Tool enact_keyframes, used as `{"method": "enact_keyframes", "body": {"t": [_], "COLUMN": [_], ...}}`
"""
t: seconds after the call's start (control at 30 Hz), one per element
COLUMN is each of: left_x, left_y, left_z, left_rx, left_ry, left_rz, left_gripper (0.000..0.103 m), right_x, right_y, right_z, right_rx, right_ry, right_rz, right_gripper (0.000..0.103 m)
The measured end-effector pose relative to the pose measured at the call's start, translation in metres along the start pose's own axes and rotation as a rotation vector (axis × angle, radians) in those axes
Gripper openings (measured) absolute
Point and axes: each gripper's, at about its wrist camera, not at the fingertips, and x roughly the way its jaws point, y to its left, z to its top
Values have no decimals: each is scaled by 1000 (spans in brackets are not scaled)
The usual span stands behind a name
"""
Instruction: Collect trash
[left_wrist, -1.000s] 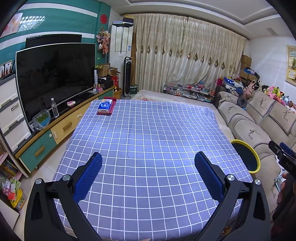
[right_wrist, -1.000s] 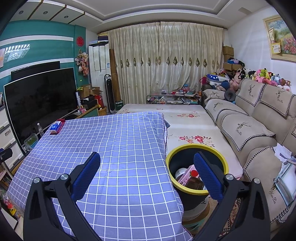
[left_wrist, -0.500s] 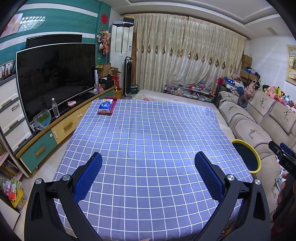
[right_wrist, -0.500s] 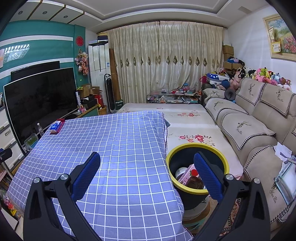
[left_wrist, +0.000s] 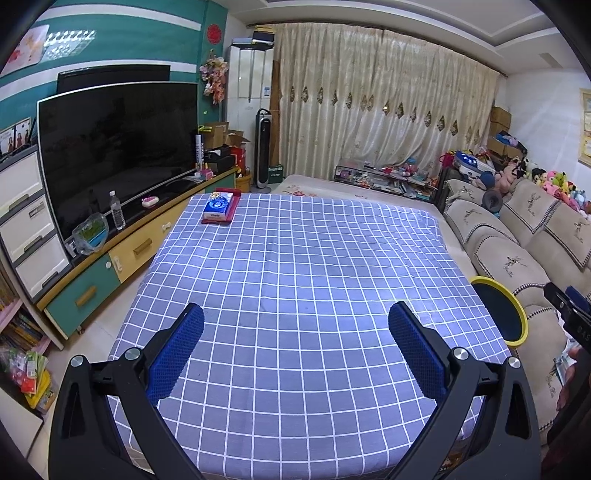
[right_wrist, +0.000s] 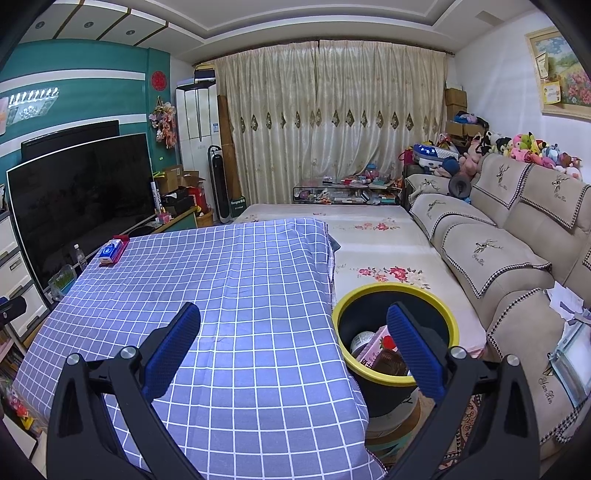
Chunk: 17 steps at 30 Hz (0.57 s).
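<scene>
2 tools level above checked tablecloth (left_wrist: 295, 280), both spread apart, empty; right tool (right_wrist: 293, 345) beside bin (right_wrist: 395, 295).

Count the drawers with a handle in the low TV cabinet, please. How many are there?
3: a green drawer at the near end, a yellow drawer next to it, and another yellow drawer farther along. More may be hidden beyond.

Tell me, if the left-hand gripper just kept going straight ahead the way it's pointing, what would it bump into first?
Most likely the checked cloth itself. The left gripper is open, holds nothing, and nothing lies between its fingers. The tissue pack sits far off and left of that line. Depth is hard to judge.
</scene>
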Motion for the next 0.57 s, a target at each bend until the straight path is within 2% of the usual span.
{"method": "enact_keyframes", "body": {"t": [0.23,0.33,0.47,0.57], "left_x": [9,27,90,155], "left_y": [-3,-4,4,19], "left_z": [11,26,51,70], "left_rx": [10,41,78,88], "left_ry": [-5,12,26,81], "left_rz": [-48,-29,25,60], "left_gripper": [98,98,98,98], "right_x": [11,28,80,140], "right_y": [3,10,29,51], "right_z": [-1,8,31,46], "right_rx": [-7,-28,-71,-92], "right_ry": [24,42,95,168], "right_rz": [27,71,118,160], "right_gripper": [96,96,96,96]}}
